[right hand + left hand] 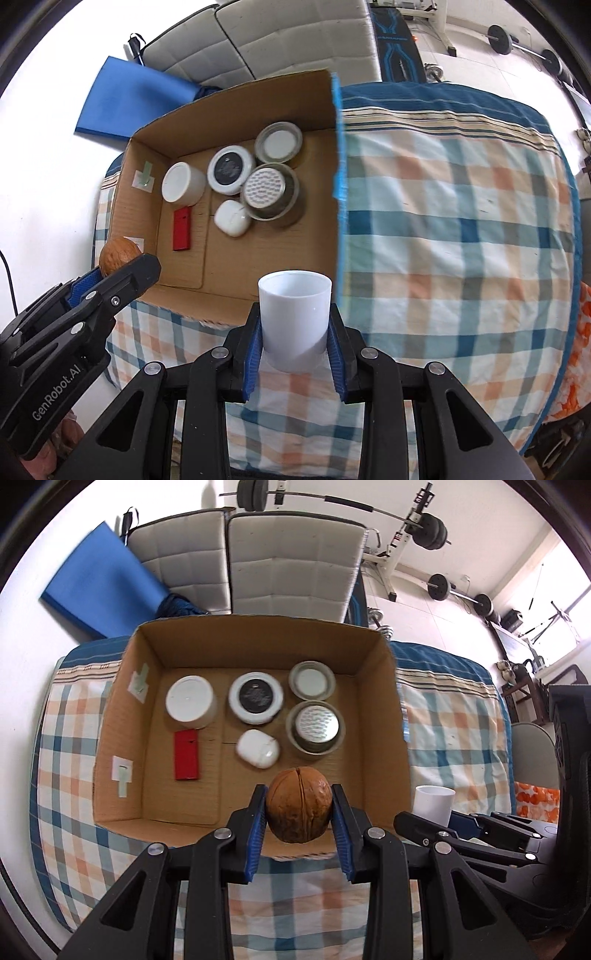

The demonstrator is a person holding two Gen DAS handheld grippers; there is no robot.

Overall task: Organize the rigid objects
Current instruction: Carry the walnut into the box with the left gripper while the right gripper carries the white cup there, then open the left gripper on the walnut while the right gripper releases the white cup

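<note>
Covering the table, a checked cloth (461, 221) gives the cardboard box (122, 716) a flat seat, and the box stands open-topped, presumably so that loose hard things can be lowered straight in. Its floor is already filled from the back: in the left wrist view a white tub (189, 700) sits at about 10 o'clock of the floor, a black-faced round tin (255, 698) at 12, a clear-rimmed lid (312, 681) at 1, and a jar with a perforated metal top (316, 726) just below that lid, touching or nearly so. Nearer lie a red flat case (186, 754) at 8 o'clock and a white earbud case (258, 748) near the centre, which leaves the front strip at 5 to 6 o'clock bare, likely the room kept for what comes next. The right gripper (295, 339) clamps a white cup (294, 317) upright by its lower wall, mouth up, hovering over the box's near edge. The left gripper (298, 808) pinches a walnut (298, 805) across its widest part, seam facing the camera, above that bare front strip; the squeeze across the middle probably keeps the round shell from slipping.
</note>
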